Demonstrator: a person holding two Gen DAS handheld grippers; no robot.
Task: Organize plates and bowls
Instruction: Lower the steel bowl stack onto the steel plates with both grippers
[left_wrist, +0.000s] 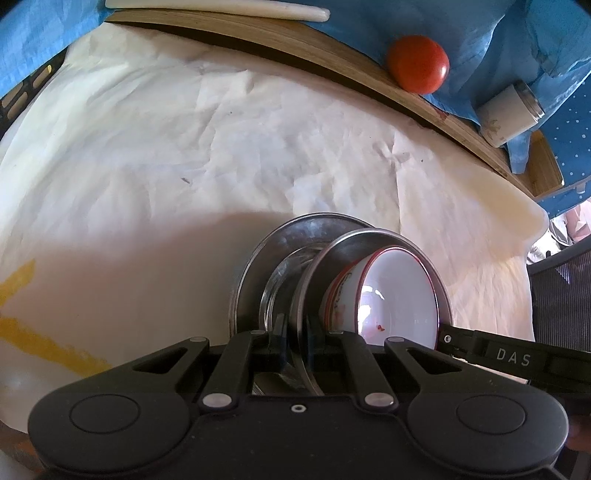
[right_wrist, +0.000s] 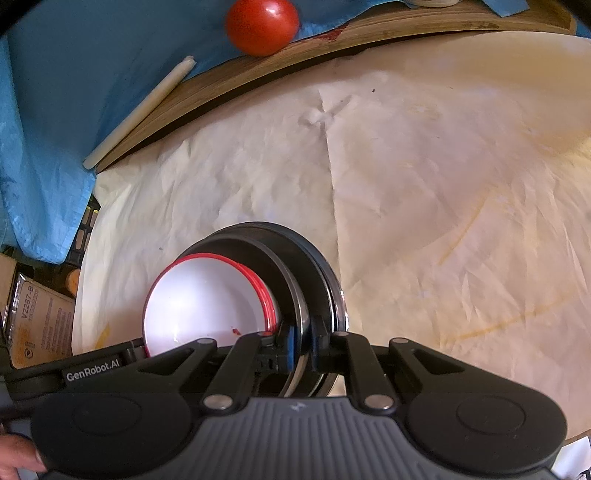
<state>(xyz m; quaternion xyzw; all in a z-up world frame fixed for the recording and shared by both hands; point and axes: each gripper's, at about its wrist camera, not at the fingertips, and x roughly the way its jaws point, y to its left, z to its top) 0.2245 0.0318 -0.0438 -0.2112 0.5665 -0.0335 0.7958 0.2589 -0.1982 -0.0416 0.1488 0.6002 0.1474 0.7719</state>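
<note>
Two grippers clamp one nested stack from opposite sides: the left gripper is clenched on the rim of a steel plate, the right gripper on the same stack's edge, holding it above the white paper-covered table, with a tomato at one o'clock in the left view. The red-rimmed white bowl sits loose and tilted inside, so I judge that any further tip or uneven pull could slide it out. How many plates are stacked, and their lower edges, stay hidden behind the gripper bodies.
</note>
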